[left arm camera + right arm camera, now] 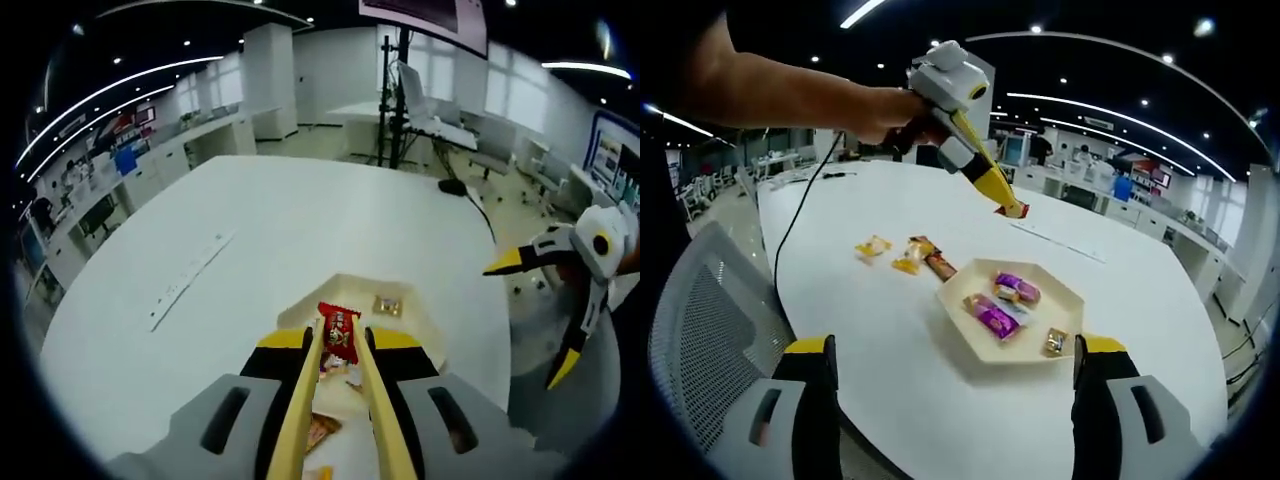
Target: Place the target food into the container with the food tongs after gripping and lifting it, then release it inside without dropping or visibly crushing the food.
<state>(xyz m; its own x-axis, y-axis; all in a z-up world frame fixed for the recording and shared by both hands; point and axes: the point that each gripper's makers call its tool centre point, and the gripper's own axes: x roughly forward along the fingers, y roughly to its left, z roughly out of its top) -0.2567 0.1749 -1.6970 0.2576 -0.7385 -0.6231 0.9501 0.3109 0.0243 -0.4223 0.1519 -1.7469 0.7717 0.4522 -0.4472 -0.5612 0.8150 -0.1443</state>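
**Red snack pinched in tongs above the tray**

Tray (970, 345): cream, angular, on the white table (880, 380), ahead of and between the right gripper's (955, 375) jaws. Inside it: two purple-wrapped snacks (998, 318), side by side, and a small gold-brown candy (1055, 343) at the rim nearest the right jaw. In the left gripper view the tray (420, 315) sits below the tong tips, gold candy (388, 305) just right of them.

Outside the tray, left of it in the right gripper view: two yellow packets (872, 247) and a brown-orange bar (933, 260), lying on the table, close together.

Left gripper (338, 345): jaws pressed onto yellow food tongs (300, 410), tongs pinching a red snack packet (339, 332) at the tips. Packet is lifted, off the table, upright between the arms. In the right gripper view the left gripper (1008, 208) is held by a hand (880, 112), pointing downward at an angle, red packet (1011, 210) at its tip, beyond the tray's far edge.

Right gripper: jaws spread wide, nothing between them, low over the near table edge.
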